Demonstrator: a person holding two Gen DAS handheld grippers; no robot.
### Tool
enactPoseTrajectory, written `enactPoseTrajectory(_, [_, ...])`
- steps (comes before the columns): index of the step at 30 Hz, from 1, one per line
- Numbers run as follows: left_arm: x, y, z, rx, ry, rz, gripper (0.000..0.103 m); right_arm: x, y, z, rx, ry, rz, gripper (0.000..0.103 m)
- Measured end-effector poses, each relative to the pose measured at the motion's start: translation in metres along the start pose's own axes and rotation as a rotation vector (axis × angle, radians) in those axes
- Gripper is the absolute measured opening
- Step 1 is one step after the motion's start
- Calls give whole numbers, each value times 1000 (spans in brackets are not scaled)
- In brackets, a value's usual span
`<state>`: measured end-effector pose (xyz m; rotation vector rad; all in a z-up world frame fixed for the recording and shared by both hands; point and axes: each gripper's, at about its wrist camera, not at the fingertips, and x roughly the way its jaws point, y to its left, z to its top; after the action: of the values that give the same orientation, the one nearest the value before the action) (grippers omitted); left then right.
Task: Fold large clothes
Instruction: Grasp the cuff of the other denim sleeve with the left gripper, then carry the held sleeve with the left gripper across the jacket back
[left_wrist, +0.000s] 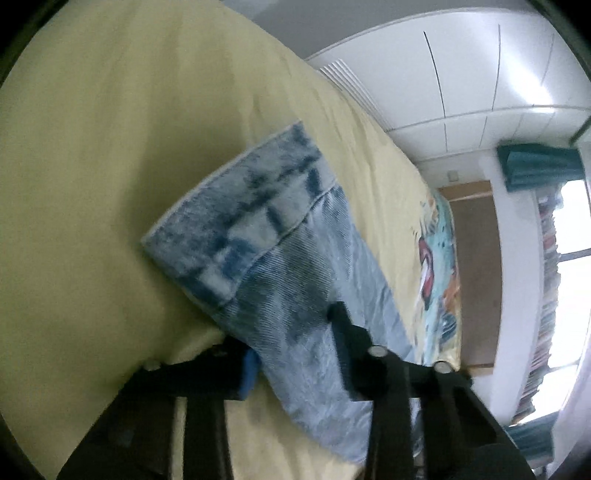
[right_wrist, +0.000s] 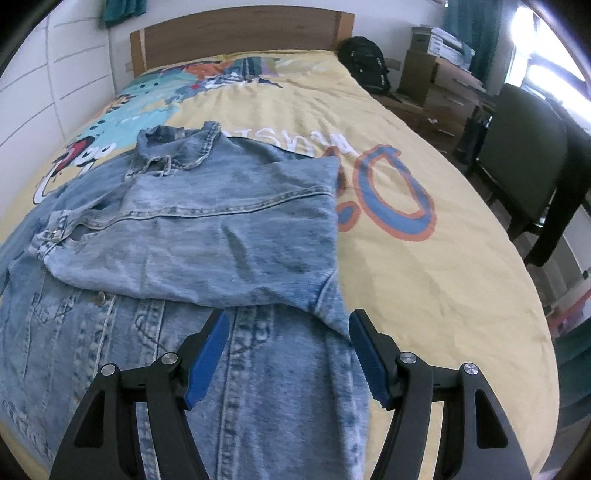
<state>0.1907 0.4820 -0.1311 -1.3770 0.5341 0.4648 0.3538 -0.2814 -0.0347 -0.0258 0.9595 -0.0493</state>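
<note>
Denim jacket (right_wrist: 221, 229), pale stonewashed twill with stitched seams, lies part-folded on the yellow printed bedsheet (right_wrist: 424, 277), collar (right_wrist: 177, 144) toward the wooden headboard (right_wrist: 240, 37). Left gripper (left_wrist: 295, 343) pinches the banded sleeve (left_wrist: 258, 236), which runs diagonally. Right gripper (right_wrist: 288, 354) hangs wide apart over the hem, empty.

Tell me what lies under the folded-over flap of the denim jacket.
Under the light blue denim jacket's folded flap lies the jacket's own buttoned front, spread on the yellow printed bedspread. How far that front runs beneath the flap is covered.
</note>
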Motion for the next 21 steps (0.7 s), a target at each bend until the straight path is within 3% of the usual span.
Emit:
enactPoseTrajectory(3, [1,-3,6,24,11,29,7,-5,-7,1,5,-10,-9,69])
enactPoseTrajectory(8, [10,-32,6,122,25,147,4,-13,-19,-1,15,-21,-16,69])
enactPoseTrajectory(15, [2,-85,-6,231,39,58,3,-14,-29,-10,34,-14,-2,69])
enactPoseTrajectory(21, [5,-129,-46,309,75,-26,3,-17,-37,-16,47,-19,11,69])
